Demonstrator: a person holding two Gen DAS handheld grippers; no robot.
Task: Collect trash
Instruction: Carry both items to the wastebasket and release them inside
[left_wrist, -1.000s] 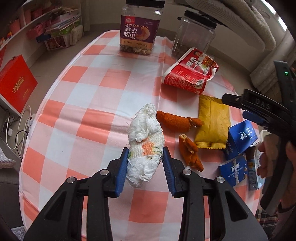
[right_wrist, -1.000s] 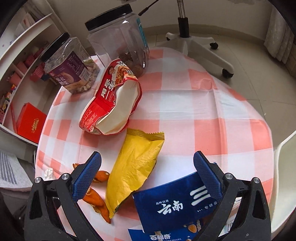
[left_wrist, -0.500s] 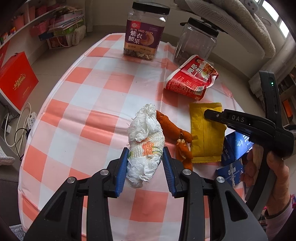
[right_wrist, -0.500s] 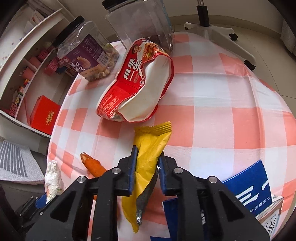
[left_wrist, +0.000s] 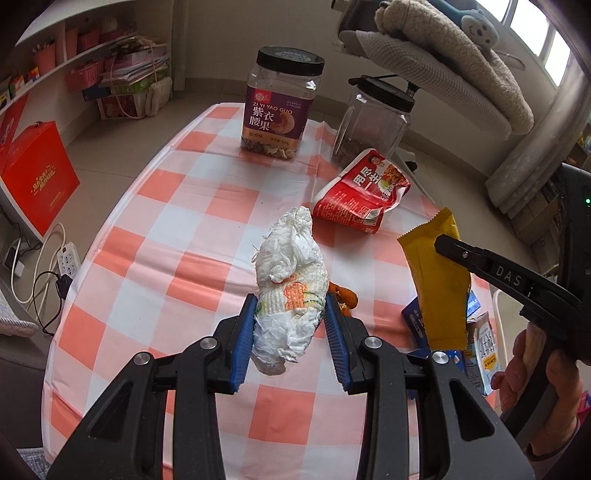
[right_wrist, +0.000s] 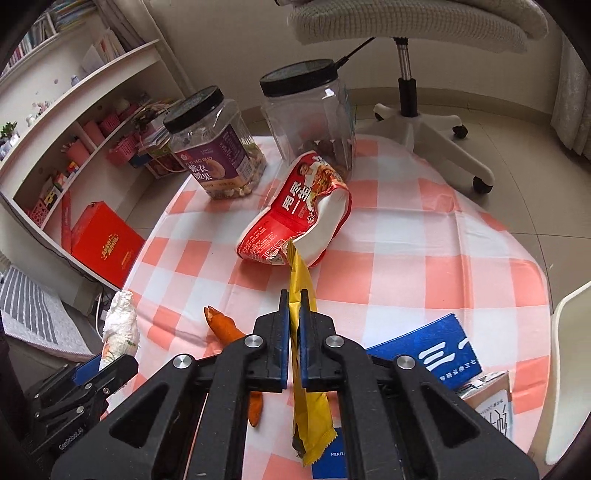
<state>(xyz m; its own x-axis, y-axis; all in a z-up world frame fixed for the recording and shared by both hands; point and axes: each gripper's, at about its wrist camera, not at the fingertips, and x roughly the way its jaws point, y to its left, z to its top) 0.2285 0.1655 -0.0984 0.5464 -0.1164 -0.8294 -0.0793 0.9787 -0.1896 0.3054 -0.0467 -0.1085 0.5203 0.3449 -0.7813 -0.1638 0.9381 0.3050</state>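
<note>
crumpled white tissue wad (left_wrist: 288, 291), yellow wrapper (right_wrist: 301, 295), both lifted

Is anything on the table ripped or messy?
Yes. The red packet lies torn open on its side near the jars, its white inside showing. Orange peel bits sit loose on the cloth. The blue box by the table edge looks squashed flat.

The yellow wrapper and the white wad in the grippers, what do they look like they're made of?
Yellow wrapper: looks like thin plastic film, matte, with a crimped, serrated end seal; it hangs limp. White wad: crumpled tissue or paper towel, likely; soft torn fibres, embossed printed patch.
</note>
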